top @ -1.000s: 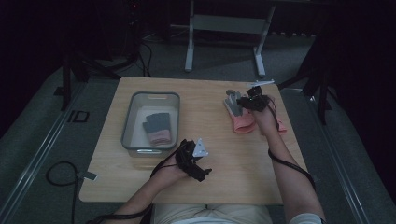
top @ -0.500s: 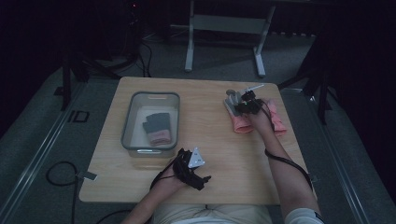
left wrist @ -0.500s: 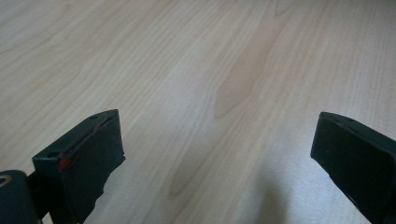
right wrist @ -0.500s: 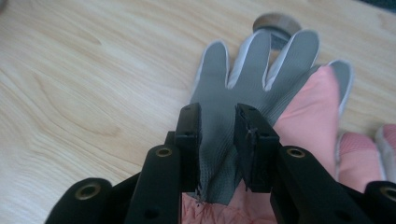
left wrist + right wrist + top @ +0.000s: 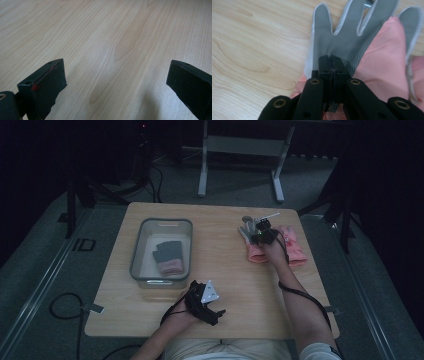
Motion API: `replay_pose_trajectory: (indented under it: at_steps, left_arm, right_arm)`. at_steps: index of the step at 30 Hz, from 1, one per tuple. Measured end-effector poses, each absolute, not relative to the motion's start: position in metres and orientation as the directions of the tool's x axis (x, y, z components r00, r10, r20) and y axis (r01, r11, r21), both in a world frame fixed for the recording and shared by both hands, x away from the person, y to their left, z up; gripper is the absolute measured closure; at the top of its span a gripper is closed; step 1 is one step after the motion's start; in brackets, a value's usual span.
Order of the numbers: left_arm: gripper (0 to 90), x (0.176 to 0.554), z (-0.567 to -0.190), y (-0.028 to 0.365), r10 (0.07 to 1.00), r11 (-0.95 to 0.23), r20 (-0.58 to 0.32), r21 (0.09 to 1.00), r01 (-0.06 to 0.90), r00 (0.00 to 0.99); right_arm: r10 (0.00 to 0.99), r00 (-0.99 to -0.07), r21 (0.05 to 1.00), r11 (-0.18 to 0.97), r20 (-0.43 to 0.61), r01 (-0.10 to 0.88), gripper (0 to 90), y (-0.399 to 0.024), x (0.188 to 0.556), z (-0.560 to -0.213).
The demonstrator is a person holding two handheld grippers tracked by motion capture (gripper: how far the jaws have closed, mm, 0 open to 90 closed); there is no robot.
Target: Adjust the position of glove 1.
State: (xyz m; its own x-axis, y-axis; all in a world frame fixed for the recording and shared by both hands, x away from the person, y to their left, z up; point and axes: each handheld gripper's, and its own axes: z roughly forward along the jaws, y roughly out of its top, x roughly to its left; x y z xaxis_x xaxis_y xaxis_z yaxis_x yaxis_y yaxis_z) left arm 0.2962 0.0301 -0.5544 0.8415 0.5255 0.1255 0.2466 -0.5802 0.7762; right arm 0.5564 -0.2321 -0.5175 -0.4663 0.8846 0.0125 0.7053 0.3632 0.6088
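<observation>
Right gripper (image 5: 332,65) sits on the grey-and-pink work glove (image 5: 362,47) at the far right part of the desk (image 5: 230,270). Its fingers (image 5: 325,67) have just been closing and are now pressed together, pinching the grey mesh fabric of the glove at the palm, just below the glove's finger stalls. In the high view the right gripper (image 5: 262,235) is over the left one of the gloves lying there; a second pink glove (image 5: 294,247) lies touching or just beside it on the right. A small grey round object (image 5: 247,220) lies just past the gloves, too small to identify.

Left gripper (image 5: 204,301) rests near the front edge of the desk, well apart from the gloves. Its fingers (image 5: 47,85) are spread wide with bare wood desk between them, nothing held.

Grey plastic bin (image 5: 161,222) stands on the left half of the desk, with a dark-and-pink glove (image 5: 169,257) lying inside it.
</observation>
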Motion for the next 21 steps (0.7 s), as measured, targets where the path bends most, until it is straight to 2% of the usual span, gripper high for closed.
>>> replay_pose_trajectory:
  at_steps: [4,12,16,21]
  left_arm:
    - [2.0,0.296,-0.556,0.032,0.534,-0.574,0.132,0.782,0.243,0.835]
    - [2.0,0.296,-0.561,0.03,0.515,-0.58,0.126,0.78,0.236,0.848]
    - [2.0,0.296,-0.56,0.03,0.516,-0.584,0.139,0.779,0.228,0.845]
    - [2.0,0.298,-0.557,0.033,0.526,-0.563,0.134,0.795,0.225,0.84]
  right_arm:
    - [0.883,-0.468,0.644,0.333,0.043,0.688,88.9,-0.227,0.54,-0.497]
    - [0.886,-0.448,0.733,0.224,0.121,0.642,89.0,-0.223,0.478,-0.445]
    - [0.894,-0.412,0.746,0.152,0.176,0.648,89.1,-0.225,0.446,-0.436]
    - [0.898,-0.383,0.745,0.101,0.217,0.659,89.1,-0.222,0.406,-0.442]
